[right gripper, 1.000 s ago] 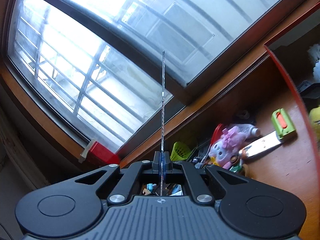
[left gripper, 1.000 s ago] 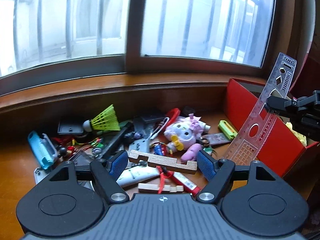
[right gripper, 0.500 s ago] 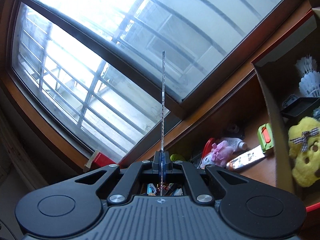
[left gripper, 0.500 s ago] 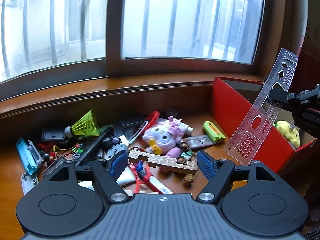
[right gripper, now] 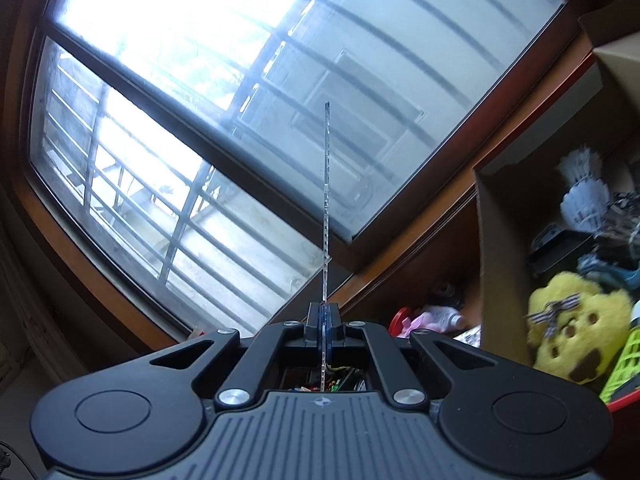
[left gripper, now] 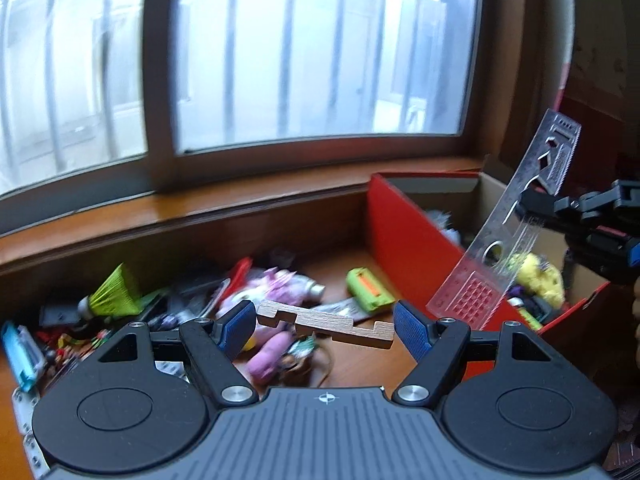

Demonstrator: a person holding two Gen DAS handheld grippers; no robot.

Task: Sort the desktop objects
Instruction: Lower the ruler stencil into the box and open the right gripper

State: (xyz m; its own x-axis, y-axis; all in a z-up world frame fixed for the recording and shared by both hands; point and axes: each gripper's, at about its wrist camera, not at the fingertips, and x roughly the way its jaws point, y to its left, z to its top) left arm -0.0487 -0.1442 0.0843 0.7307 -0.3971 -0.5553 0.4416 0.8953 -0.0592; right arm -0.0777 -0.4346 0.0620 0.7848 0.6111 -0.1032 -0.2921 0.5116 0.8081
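Observation:
My left gripper [left gripper: 325, 326] is shut on a notched wooden piece [left gripper: 326, 324], held level in the air above the cluttered wooden desk, just left of the red box [left gripper: 404, 240]. In the left wrist view, my right gripper [left gripper: 528, 200] at the far right is shut on a clear plastic ruler [left gripper: 496, 264]. The ruler slants down over the box opening. From the right wrist view the ruler [right gripper: 325, 208] shows edge-on, pinched in the right gripper [right gripper: 323, 320]. The box's cardboard wall [right gripper: 504, 264] is to the right, with a yellow plush [right gripper: 576, 332] inside.
Loose things are piled on the desk: a green shuttlecock [left gripper: 114, 294], a pink plush [left gripper: 276, 284], a green case [left gripper: 366, 290] and a blue item [left gripper: 18, 350]. A wooden window sill [left gripper: 200, 204] runs behind. A white shuttlecock [right gripper: 582, 200] lies in the box.
My left gripper has carried the wooden piece to the right, nearer the red box. My right gripper has moved the ruler from beside the box to over its opening.

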